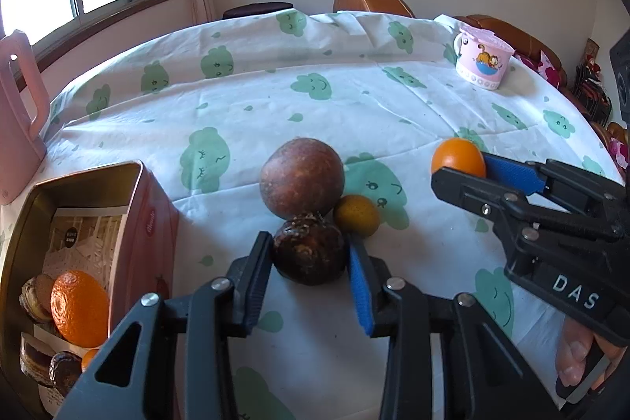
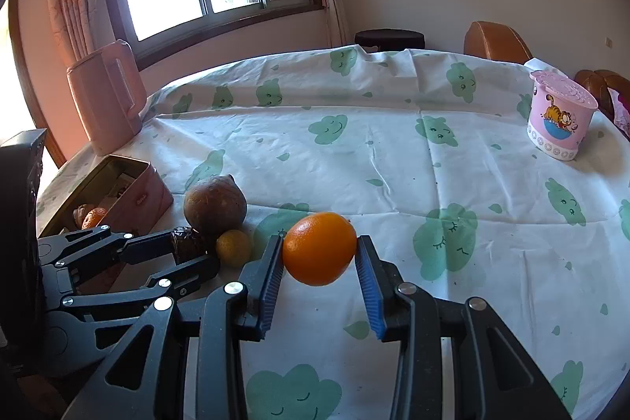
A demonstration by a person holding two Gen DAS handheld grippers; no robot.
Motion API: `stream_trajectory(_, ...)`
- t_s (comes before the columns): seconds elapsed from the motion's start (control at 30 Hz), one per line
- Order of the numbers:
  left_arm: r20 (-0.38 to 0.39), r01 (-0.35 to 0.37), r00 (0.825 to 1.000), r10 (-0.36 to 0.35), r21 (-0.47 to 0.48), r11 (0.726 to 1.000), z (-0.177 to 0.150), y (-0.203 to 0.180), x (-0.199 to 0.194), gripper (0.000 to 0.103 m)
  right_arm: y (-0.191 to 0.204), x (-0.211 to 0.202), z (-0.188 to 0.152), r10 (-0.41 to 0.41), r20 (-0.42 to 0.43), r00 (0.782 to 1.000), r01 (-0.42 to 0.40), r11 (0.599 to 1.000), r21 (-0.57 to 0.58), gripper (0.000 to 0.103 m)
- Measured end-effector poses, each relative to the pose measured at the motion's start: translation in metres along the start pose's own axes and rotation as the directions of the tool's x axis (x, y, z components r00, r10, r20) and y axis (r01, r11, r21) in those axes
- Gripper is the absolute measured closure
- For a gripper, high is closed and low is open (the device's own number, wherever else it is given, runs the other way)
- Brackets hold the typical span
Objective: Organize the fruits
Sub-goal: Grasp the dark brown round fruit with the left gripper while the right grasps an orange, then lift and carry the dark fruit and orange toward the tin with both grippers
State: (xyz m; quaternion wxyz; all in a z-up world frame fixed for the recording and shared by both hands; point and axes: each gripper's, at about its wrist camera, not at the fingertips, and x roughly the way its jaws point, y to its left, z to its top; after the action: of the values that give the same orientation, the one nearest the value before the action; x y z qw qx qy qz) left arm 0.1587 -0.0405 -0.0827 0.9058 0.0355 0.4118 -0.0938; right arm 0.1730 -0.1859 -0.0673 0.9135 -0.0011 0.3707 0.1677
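My left gripper [image 1: 309,243] is shut on a dark brown, rough fruit [image 1: 309,250] that sits on the tablecloth; both pads press on its sides. Just behind it lie a large reddish-brown round fruit [image 1: 301,178] and a small yellow citrus [image 1: 356,215]. My right gripper [image 2: 319,243] is shut on an orange [image 2: 319,248], held slightly off the cloth to the right of that cluster. An open pink tin [image 1: 130,184] at the left holds another orange [image 1: 78,308] and several dark fruits. The right wrist view shows the left gripper [image 2: 193,250] beside the tin [image 2: 134,199].
A pink jug [image 2: 106,101] stands behind the tin near the table's left edge. A pink lidded mug with a cartoon cat [image 2: 559,117] sits at the far right. Brown chairs [image 2: 494,42] ring the far side. A hand's fingers [image 1: 573,357] grip the right tool.
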Motion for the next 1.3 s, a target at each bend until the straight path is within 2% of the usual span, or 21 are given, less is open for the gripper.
stream_trajectory(0.5, 0.096, -0.034, 0.995, 0.036, -0.017, 0.999, 0.0, 0.004, -0.018, 0.064, 0.006, -0.006, -0.001, 0.04, 0.032, 0.999, -0.039, 0.999, -0.031, 0.064)
stream_trajectory(1.3, 0.211, -0.052, 0.975, 0.061, -0.05, 0.997, -0.004, 0.009, -0.04, 0.064, 0.013, -0.023, -0.004, 0.026, 0.118, 0.993, -0.018, 0.997, -0.069, 0.064)
